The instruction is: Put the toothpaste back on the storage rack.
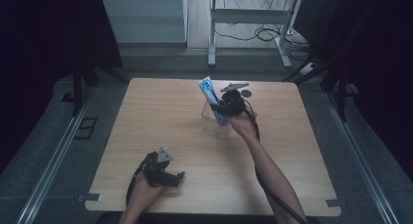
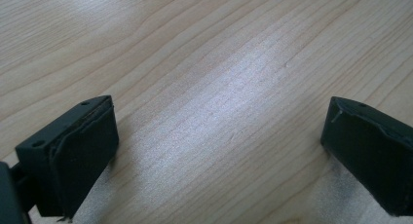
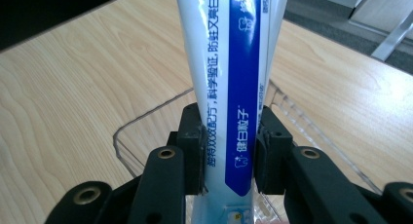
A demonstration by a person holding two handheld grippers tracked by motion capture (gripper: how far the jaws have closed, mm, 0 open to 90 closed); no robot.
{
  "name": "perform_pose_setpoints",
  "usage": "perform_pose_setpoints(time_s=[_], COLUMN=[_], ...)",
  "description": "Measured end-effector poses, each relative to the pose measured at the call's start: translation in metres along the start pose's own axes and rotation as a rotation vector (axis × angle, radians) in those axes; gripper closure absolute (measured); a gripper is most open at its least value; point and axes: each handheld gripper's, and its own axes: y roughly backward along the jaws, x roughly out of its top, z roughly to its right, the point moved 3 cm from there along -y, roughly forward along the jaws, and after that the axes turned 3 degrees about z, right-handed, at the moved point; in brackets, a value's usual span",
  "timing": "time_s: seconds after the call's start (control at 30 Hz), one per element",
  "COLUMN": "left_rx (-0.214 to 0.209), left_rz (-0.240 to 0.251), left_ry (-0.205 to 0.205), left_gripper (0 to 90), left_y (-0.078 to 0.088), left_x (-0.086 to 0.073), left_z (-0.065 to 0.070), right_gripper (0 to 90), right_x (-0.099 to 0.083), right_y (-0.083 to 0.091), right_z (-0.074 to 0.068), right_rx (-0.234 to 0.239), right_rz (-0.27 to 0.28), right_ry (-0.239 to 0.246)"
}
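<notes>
A white and blue toothpaste tube stands tilted in a clear plastic container at the middle of the wooden table, its upper end sticking out above the rim. My right gripper is over the container, both pads pressed on the tube's sides. My left gripper rests low near the table's front left, jaws wide apart over bare wood with nothing between them.
A small dark round object lies on the table just behind my right gripper. The table has open wood to the left and right of the container. Metal desk legs and cables stand on the floor beyond the far edge.
</notes>
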Motion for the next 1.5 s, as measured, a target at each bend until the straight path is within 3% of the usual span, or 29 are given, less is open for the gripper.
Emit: perform_pose_setpoints(time_s=[0.07, 0.17, 0.6, 0.8, 0.93, 1.5], left_rx=[0.000, 0.000, 0.000, -0.001, -0.001, -0.001], left_rz=[0.001, 0.001, 0.001, 0.000, 0.000, -0.001], left_ry=[-0.001, 0.000, -0.002, -0.003, -0.003, 0.002], left_gripper=[0.1, 0.3, 0.3, 0.3, 0.3, 0.3], left_y=[0.000, 0.000, 0.000, 0.000, 0.000, 0.000], left_x=[0.000, 0.000, 0.000, 0.000, 0.000, 0.000], left_z=[0.000, 0.000, 0.000, 0.000, 0.000, 0.000], right_gripper=[67.5, 68.0, 66.7, 63.7, 55.2, 55.7], right_x=[-0.006, -0.009, -0.007, -0.006, -0.004, 0.007], right_y=[-0.005, -0.008, -0.009, -0.008, -0.005, 0.018], right_z=[0.000, -0.002, 0.000, 0.004, 0.006, 0.009], right_rx=[-0.031, -0.061, -0.047, -0.025, -0.021, 0.000], right_rz=[-0.056, -0.067, -0.087, -0.075, -0.046, -0.016], right_ry=[0.019, 0.064, 0.035, 0.030, 0.002, -0.040])
